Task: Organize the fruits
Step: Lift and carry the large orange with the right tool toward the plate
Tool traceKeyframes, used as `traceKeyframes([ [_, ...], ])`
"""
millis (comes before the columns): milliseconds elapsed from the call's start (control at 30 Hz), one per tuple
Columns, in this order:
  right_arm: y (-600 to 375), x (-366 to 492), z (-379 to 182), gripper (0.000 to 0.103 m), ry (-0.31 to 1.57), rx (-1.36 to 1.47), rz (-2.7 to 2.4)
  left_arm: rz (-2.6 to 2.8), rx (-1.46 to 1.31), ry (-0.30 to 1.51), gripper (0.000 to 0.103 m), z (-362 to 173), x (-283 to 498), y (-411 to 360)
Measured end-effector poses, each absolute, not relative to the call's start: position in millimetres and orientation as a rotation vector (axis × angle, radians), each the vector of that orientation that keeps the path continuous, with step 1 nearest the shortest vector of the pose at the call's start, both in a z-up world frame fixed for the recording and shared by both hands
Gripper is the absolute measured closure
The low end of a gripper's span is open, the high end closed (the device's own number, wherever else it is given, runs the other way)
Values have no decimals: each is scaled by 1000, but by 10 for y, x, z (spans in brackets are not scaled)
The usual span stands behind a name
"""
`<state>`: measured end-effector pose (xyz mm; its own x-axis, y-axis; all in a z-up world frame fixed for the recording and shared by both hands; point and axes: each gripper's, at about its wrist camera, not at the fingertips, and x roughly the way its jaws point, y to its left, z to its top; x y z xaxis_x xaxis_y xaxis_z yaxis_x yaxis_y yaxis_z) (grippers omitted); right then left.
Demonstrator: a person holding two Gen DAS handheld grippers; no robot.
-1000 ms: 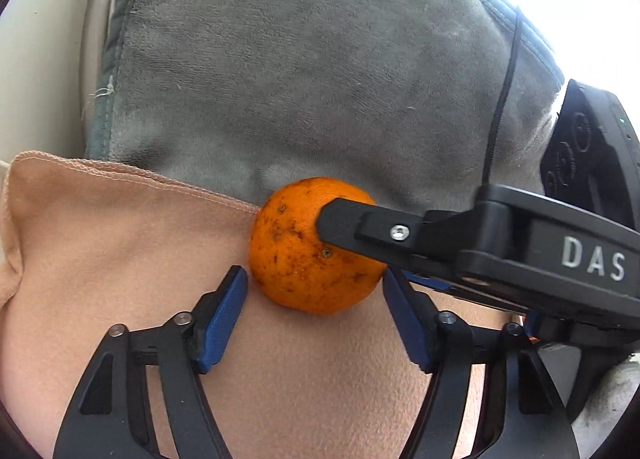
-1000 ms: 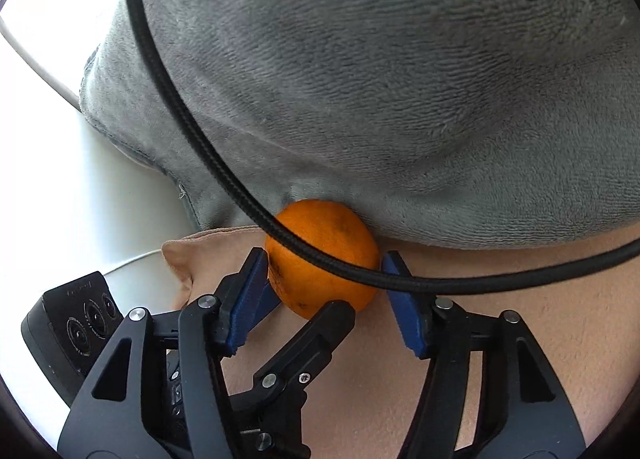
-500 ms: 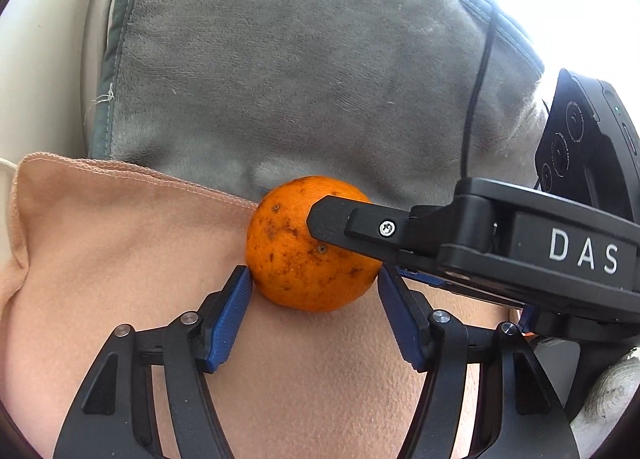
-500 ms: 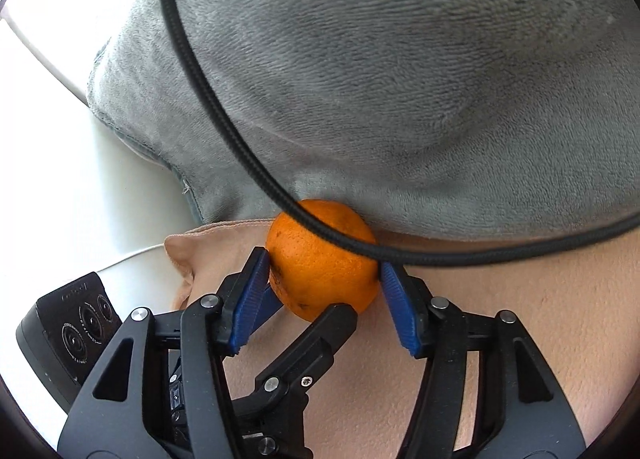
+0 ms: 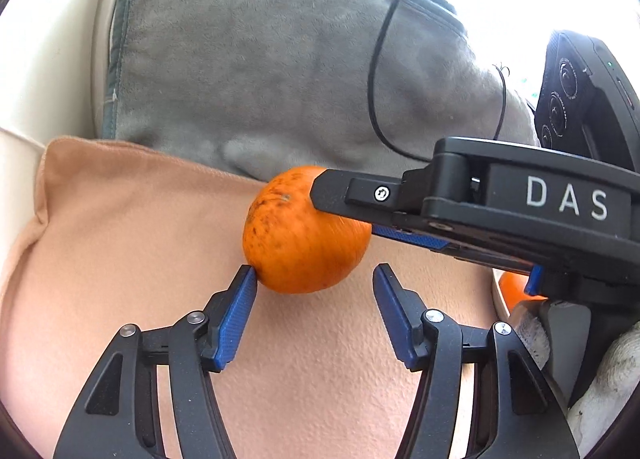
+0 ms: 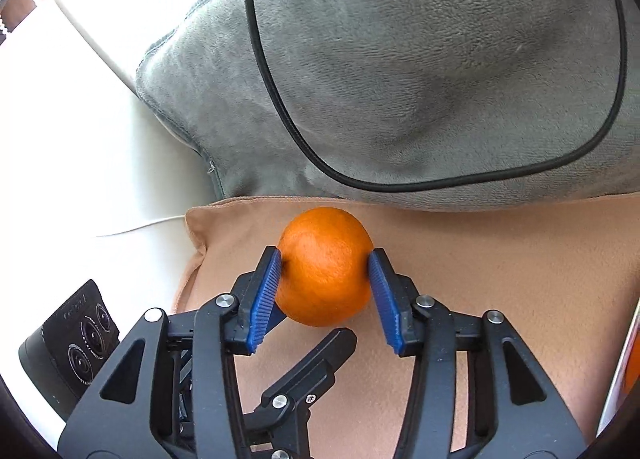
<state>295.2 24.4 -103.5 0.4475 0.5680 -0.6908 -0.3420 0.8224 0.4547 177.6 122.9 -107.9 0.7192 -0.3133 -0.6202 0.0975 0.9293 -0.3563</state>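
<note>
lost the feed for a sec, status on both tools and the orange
Right tool shut on the orange, pads on both sides. Left tool open, one pad touching it. A black cable drapes over the grey cushion behind, clear of the fruit.

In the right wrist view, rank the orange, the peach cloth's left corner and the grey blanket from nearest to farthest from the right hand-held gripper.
1. Orange: clamped between the right hand-held gripper's pads.
2. Peach cloth's left corner: up and left of the pads.
3. Grey blanket: behind the orange, along the cloth's far edge.
</note>
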Motion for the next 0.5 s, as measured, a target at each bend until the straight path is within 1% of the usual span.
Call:
traceKeyframes([
  [133,165,2941,-1083,59,957,249,591,-213,-299,749,46,-1115,1760,1175],
  [267,200,2963,-1080,59,972,223,609,-188,-298,756,46,-1151,1914,1159],
  [367,205,2953,-1073,59,977,196,616,-184,-303,802,46,-1222,1986,1150],
  [500,169,3001,-1079,59,997,220,615,-184,-317,812,45,-1277,2110,1154],
])
